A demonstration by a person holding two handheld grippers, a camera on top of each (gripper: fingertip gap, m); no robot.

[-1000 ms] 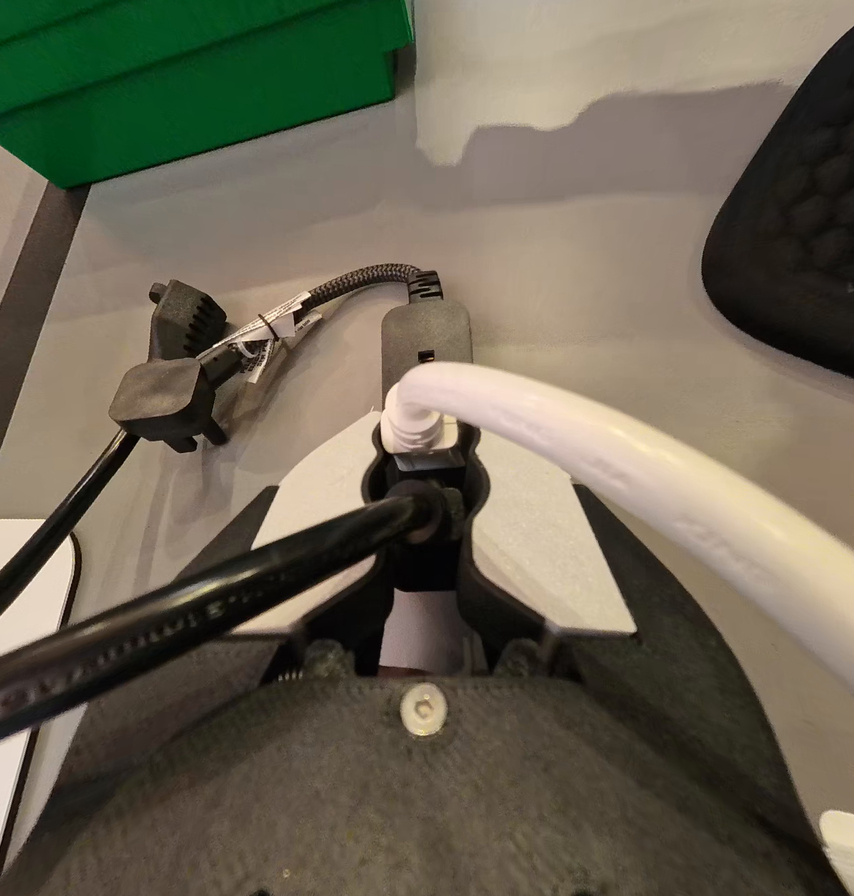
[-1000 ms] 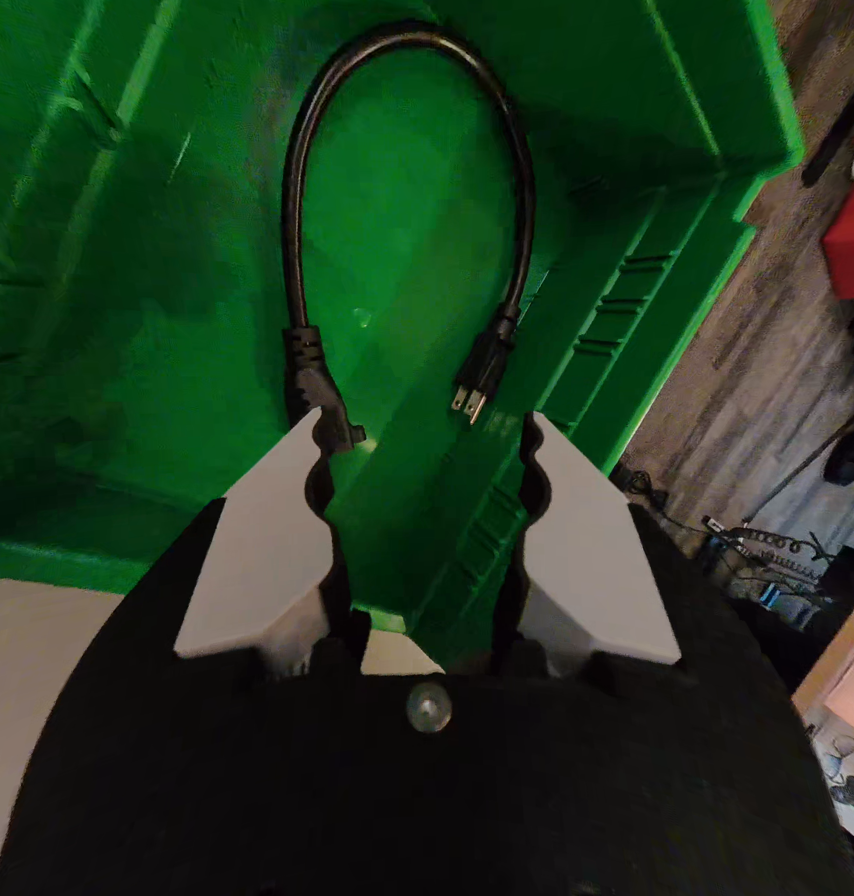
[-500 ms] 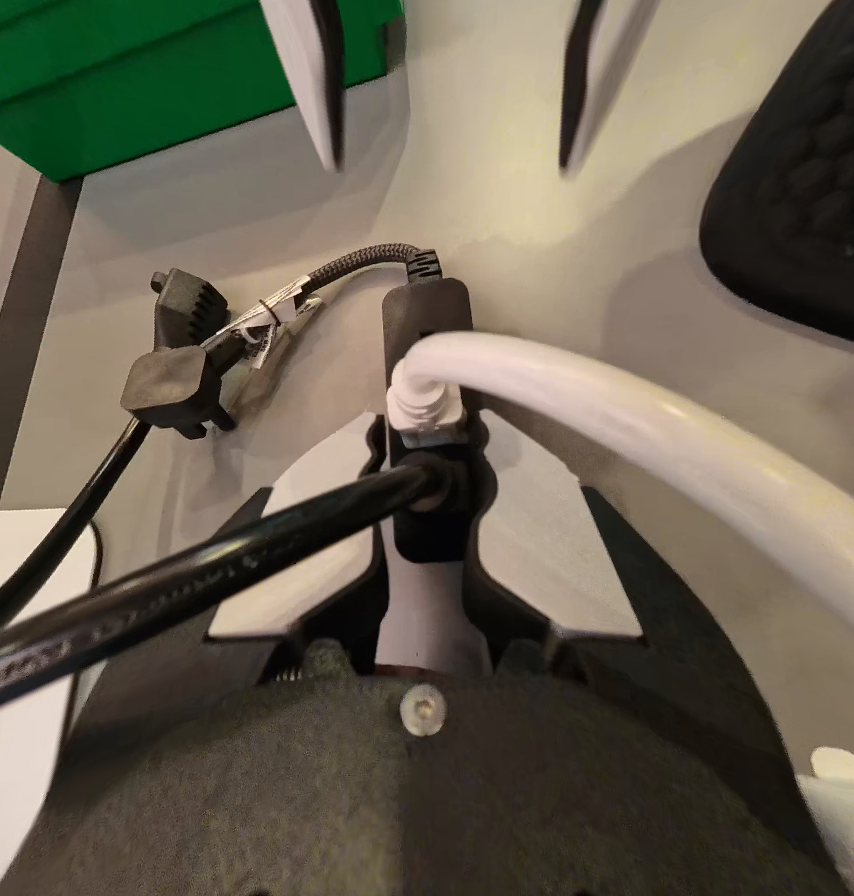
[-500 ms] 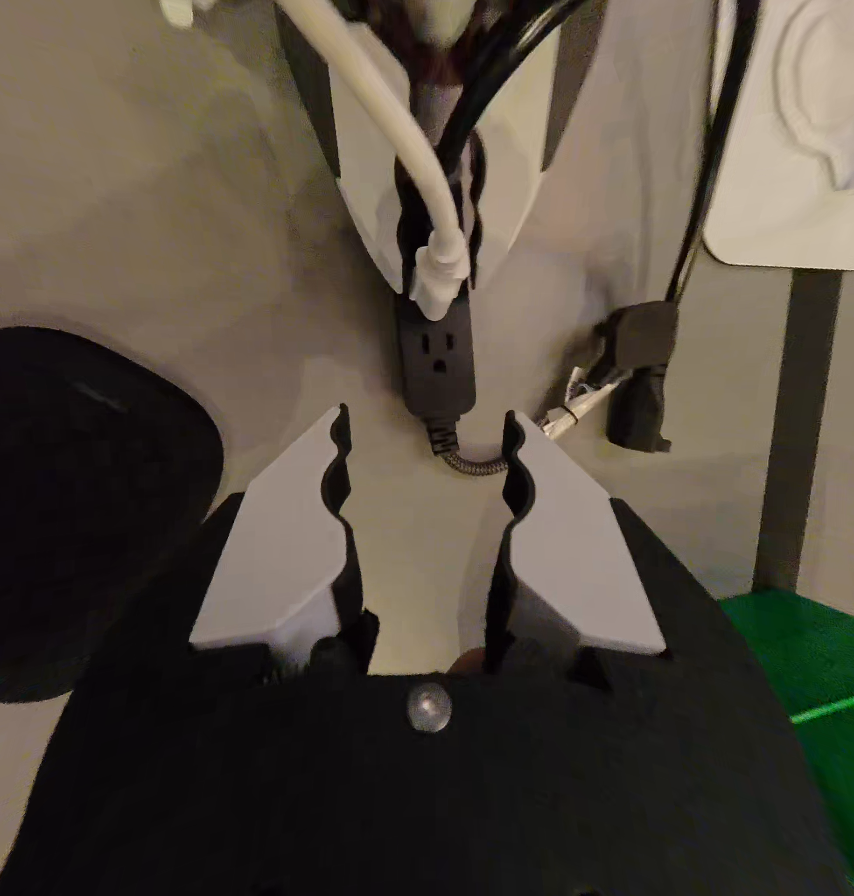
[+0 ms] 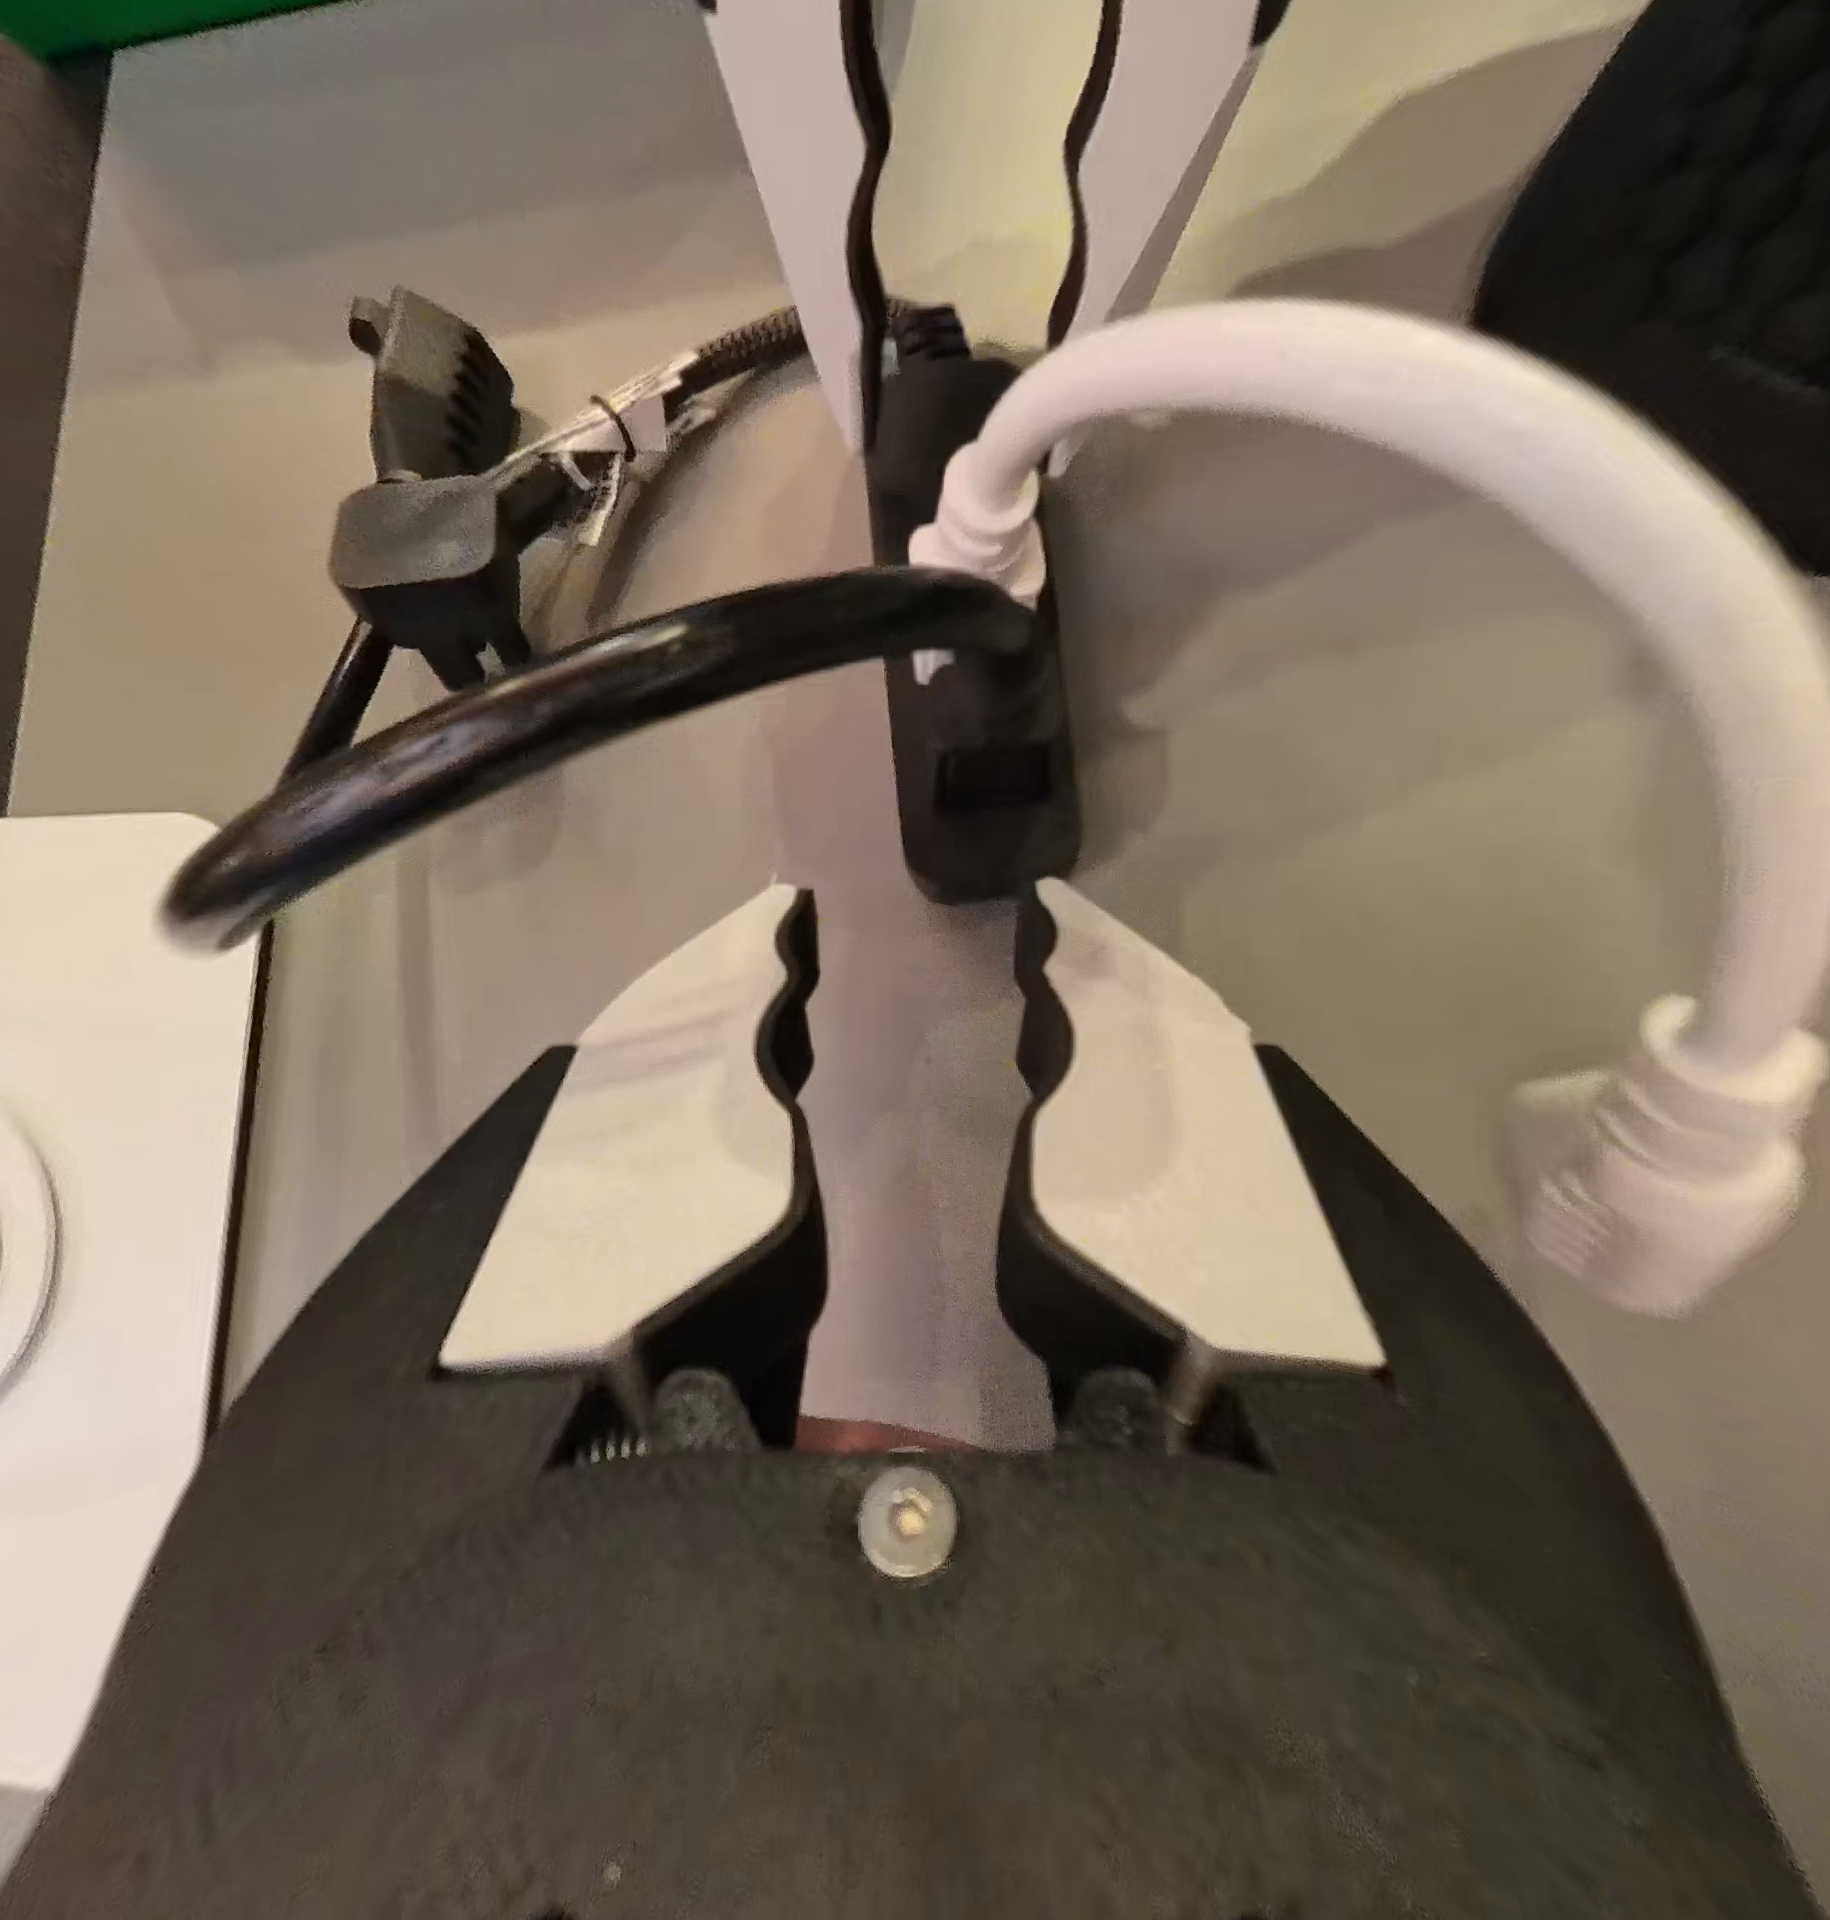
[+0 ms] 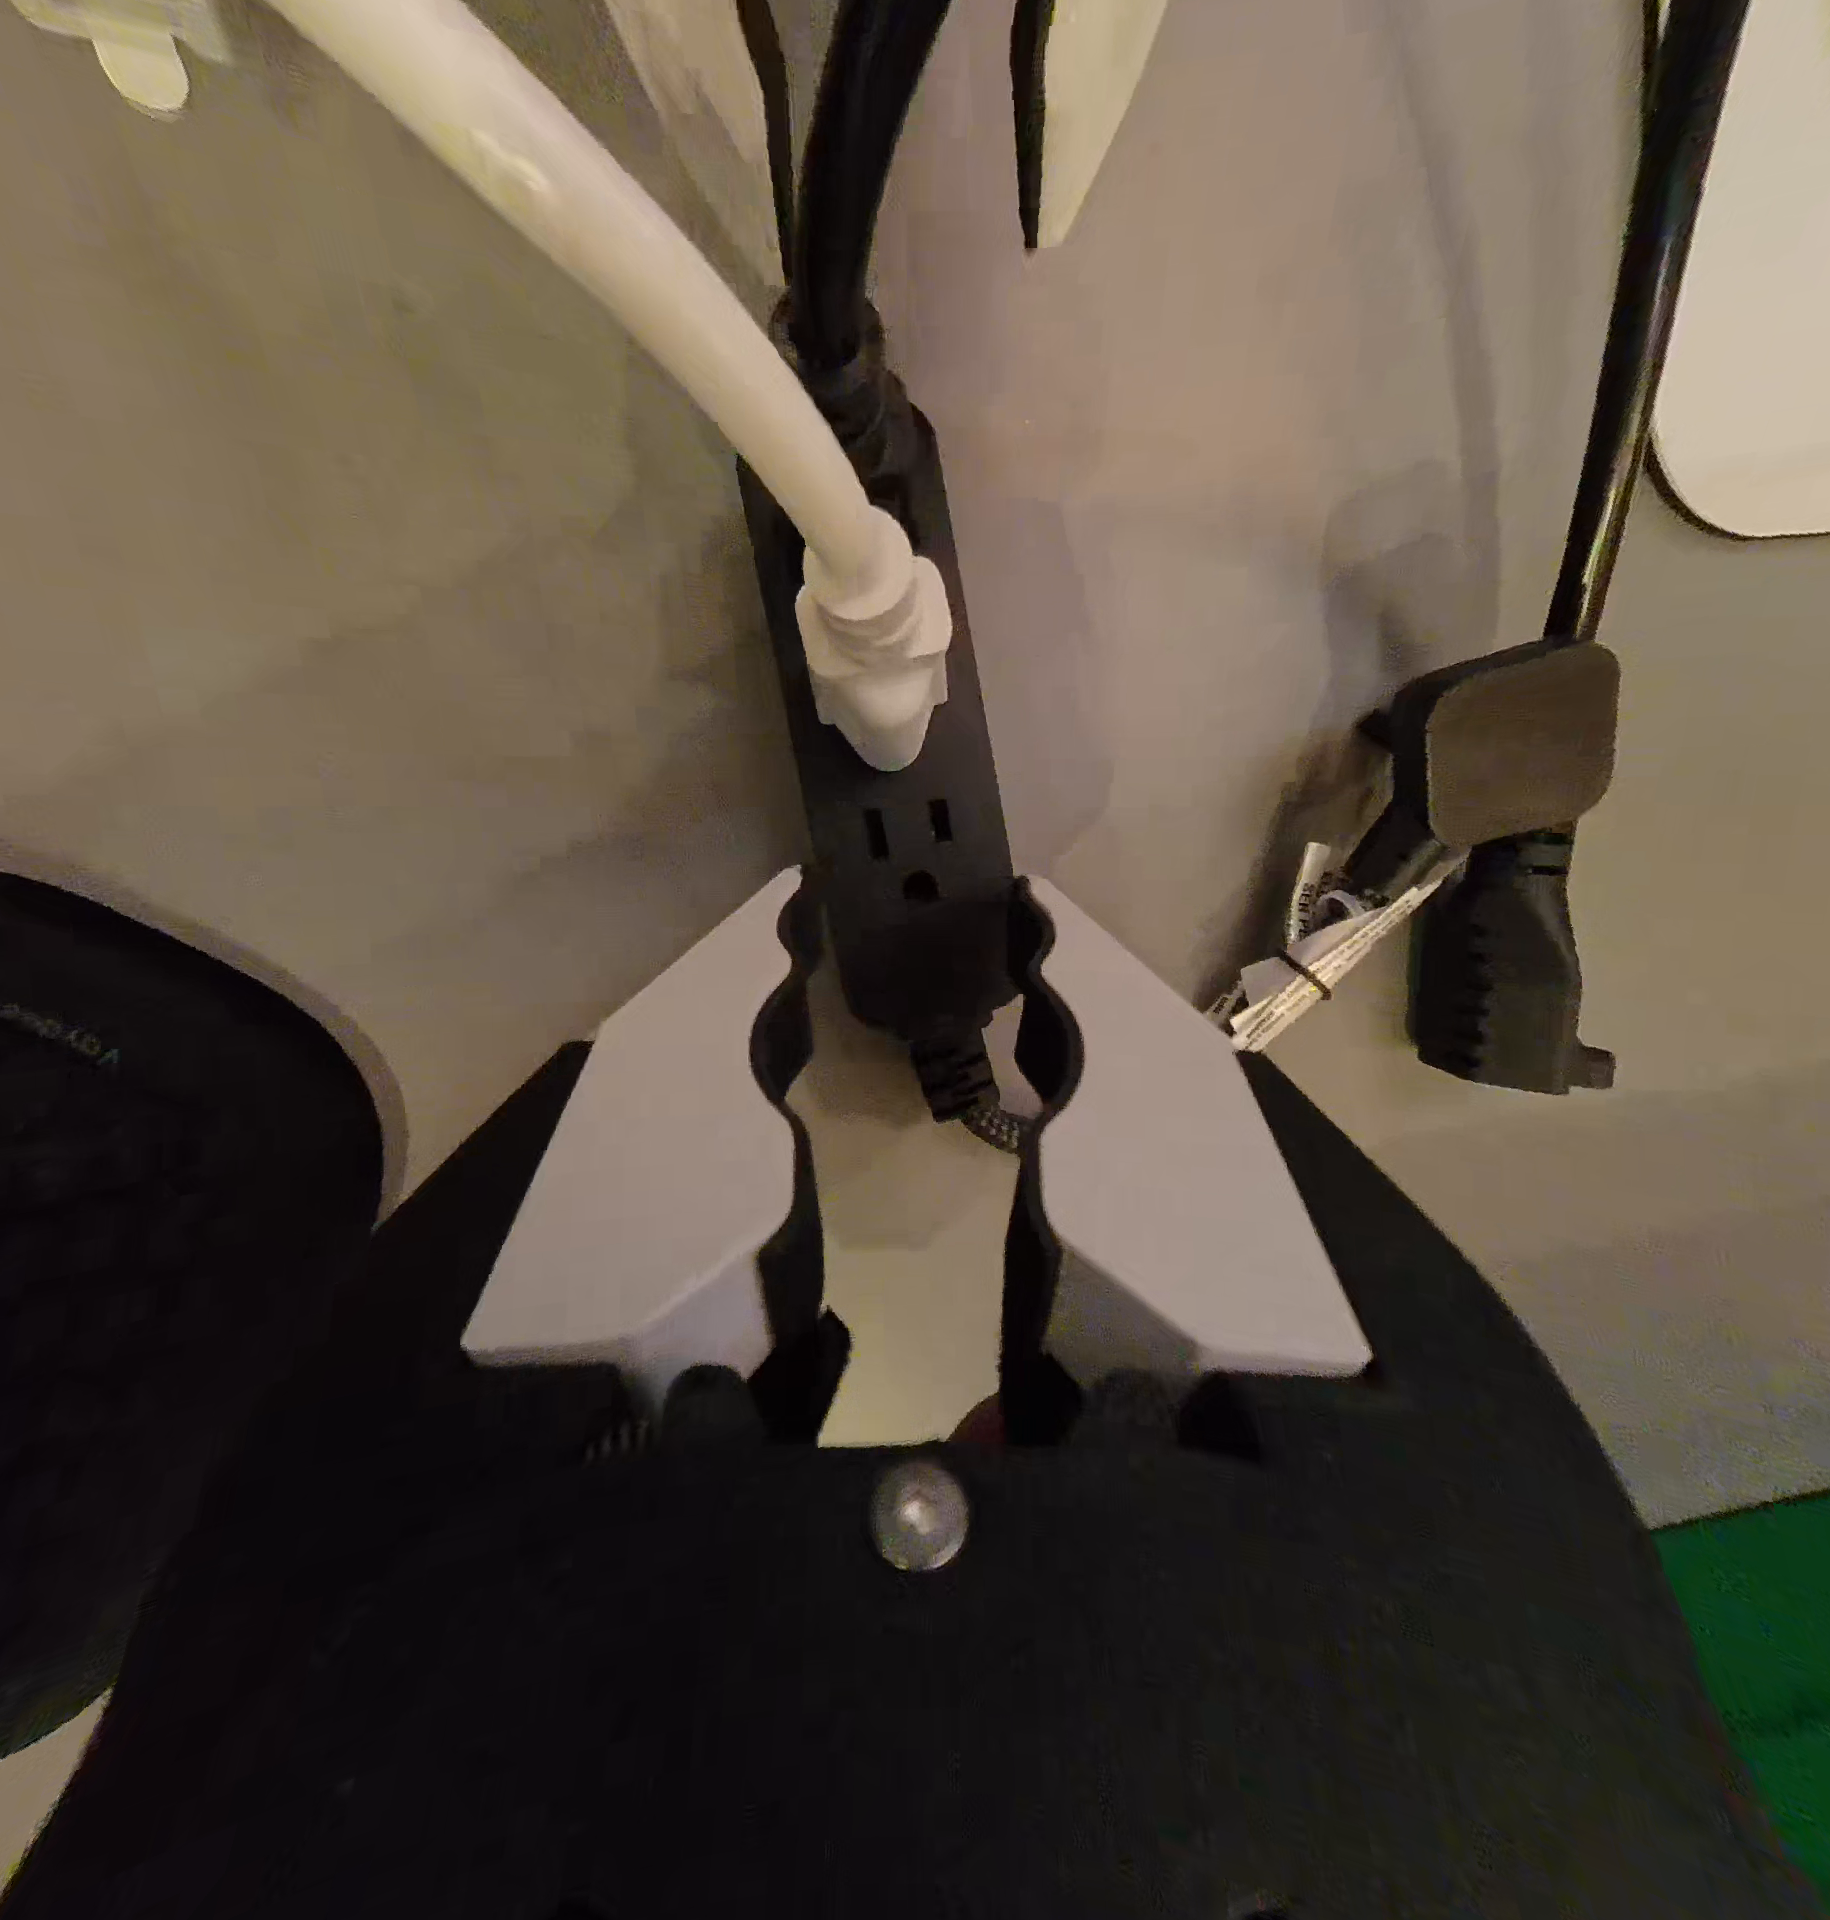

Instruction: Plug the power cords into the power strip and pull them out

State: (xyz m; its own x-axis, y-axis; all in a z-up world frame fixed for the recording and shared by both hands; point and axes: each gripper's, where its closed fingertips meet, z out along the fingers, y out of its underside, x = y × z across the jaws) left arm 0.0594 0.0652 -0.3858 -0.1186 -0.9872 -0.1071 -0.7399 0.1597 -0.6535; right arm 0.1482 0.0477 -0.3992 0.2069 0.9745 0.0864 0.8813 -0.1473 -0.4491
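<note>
Although two cords are seated in it, the power strip (image 6: 895, 748) lies flat on the table (image 6: 371, 520) with its long axis running straight from one gripper to the other. Its cable end sits between the fingertips of the right gripper (image 6: 911, 914), whose jaws stand part open and close about that end; whether the pads touch the housing cannot be told, so no firm hold is claimed. The left gripper (image 5: 916, 914) stands just short of the strip's opposite end, its jaws also part open and empty, with the end cap at its fingertips but not between them.

On the strip, the white plug (image 6: 875, 665) occupies the middle outlet, the black plug (image 6: 859, 405) the outlet beyond it on the left gripper's side, and the outlet nearest the right gripper is vacant. The white cord (image 5: 1513, 499) arcs off the strip to a loose connector (image 5: 1659, 1174) beside the left gripper. Spare black plugs (image 5: 428, 499) lie on the table to one side of the strip, well apart from it.

Compared with a second ago, the left gripper has released the strip and drawn back off its end, while the right gripper, then over a green bin, has crossed to the cable end. Judged next: the right gripper steadies the strip while the nearer left gripper pulls a plug
</note>
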